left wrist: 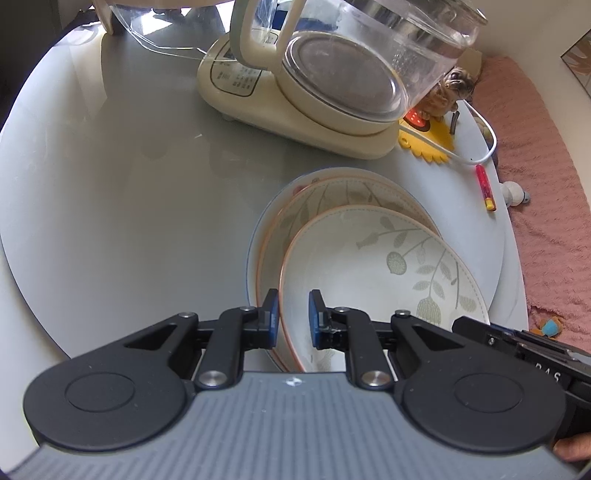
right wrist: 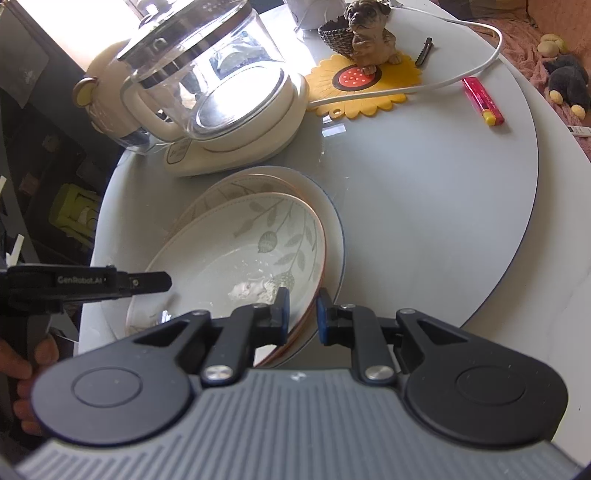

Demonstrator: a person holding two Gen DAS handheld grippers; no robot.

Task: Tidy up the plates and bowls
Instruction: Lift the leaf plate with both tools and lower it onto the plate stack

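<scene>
A stack of dishes sits on the round grey table: a top bowl [left wrist: 373, 273] with a leaf pattern and orange rim, tilted inside a second like bowl [left wrist: 332, 195], on a white plate with a blue rim [left wrist: 255, 236]. My left gripper [left wrist: 292, 314] is open, its blue pads straddling the top bowl's near rim without clamping. In the right wrist view the top bowl [right wrist: 236, 254] holds white crumbs. My right gripper [right wrist: 303, 314] is open, its pads on either side of the rims of the bowl and the plate [right wrist: 338, 229]. The left gripper's finger [right wrist: 147, 282] reaches over the bowl's left side.
A cream kettle base with a glass jug [left wrist: 332, 85] stands just behind the stack. A yellow sunflower mat [right wrist: 364, 83] with a dog figurine [right wrist: 369, 33], a white cable [right wrist: 480, 70] and a red lighter [right wrist: 484, 99] lie at the table's right. A pink blanket [left wrist: 535, 184] lies beyond.
</scene>
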